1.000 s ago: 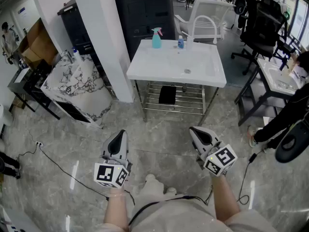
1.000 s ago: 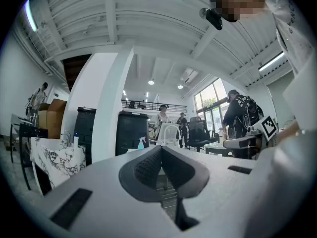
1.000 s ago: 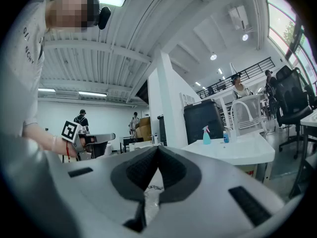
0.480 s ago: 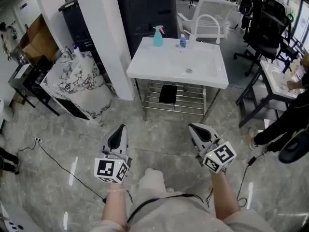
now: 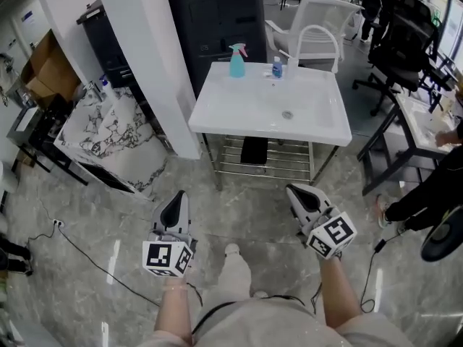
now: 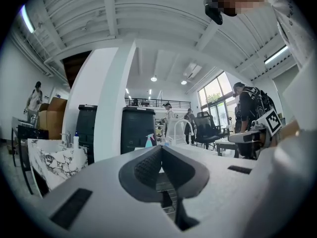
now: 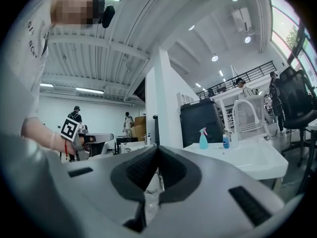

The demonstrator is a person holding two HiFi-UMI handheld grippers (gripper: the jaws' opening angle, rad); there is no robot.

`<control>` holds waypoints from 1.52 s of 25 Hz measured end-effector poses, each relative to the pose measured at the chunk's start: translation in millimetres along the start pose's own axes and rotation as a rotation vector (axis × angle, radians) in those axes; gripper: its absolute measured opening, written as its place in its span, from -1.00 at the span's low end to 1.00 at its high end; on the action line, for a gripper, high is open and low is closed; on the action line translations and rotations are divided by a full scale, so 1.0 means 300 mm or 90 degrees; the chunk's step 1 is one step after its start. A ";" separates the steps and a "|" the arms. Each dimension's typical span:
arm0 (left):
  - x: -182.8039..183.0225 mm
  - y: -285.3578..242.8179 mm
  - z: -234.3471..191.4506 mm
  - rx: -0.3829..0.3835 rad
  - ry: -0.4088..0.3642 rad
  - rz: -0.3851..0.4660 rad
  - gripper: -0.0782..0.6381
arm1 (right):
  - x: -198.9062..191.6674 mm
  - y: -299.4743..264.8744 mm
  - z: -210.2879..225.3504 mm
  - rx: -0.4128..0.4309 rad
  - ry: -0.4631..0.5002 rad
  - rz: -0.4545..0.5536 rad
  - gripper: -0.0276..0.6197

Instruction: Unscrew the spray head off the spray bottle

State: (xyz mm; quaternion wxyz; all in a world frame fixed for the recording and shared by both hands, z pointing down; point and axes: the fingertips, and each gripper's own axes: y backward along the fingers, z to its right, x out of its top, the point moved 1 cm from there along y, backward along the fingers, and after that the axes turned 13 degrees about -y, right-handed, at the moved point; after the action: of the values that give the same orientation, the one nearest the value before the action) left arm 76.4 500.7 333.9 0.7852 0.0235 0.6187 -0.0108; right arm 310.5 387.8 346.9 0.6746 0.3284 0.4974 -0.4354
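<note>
A: Grey marbled floor (image 5: pixel 108 215) underfoot, a white bench (image 5: pixel 253 110) ahead beside a white pillar (image 5: pixel 155 63). What can't you see?

B: The rack under the bench is half hidden. The spray bottle (image 5: pixel 236 61) stands upright at the bench's far edge, its head too small to read. A small blue bottle (image 5: pixel 277 67) stands near it.

A: Claws?

B: Left claw (image 5: pixel 179 194) and right claw (image 5: pixel 291 189) are both closed tight and empty, well short of the bench.

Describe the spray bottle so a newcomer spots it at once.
Find the white sink table in front of the black cabinet. Two bottles stand at its back edge. The spray bottle is the taller teal one, left of the small blue bottle, with a pink trigger.
</note>
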 end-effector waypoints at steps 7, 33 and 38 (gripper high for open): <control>-0.049 -0.223 -0.158 -0.027 0.010 -0.010 -0.77 | 0.029 -0.224 0.125 -0.033 -0.024 0.002 -0.90; -0.201 -0.712 -0.496 -0.092 0.024 -0.003 -0.77 | 0.047 -0.739 0.385 -0.103 -0.045 0.013 -0.90; -0.218 -0.775 -0.480 -0.109 0.029 -0.007 -0.77 | 0.058 -0.788 0.434 -0.102 -0.047 0.014 -0.90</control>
State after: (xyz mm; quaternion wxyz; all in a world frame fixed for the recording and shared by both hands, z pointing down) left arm -89.5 274.9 358.3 0.7702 -0.0466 0.6349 0.0385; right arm 146.8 173.3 365.5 0.7213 0.2623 0.5019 -0.3988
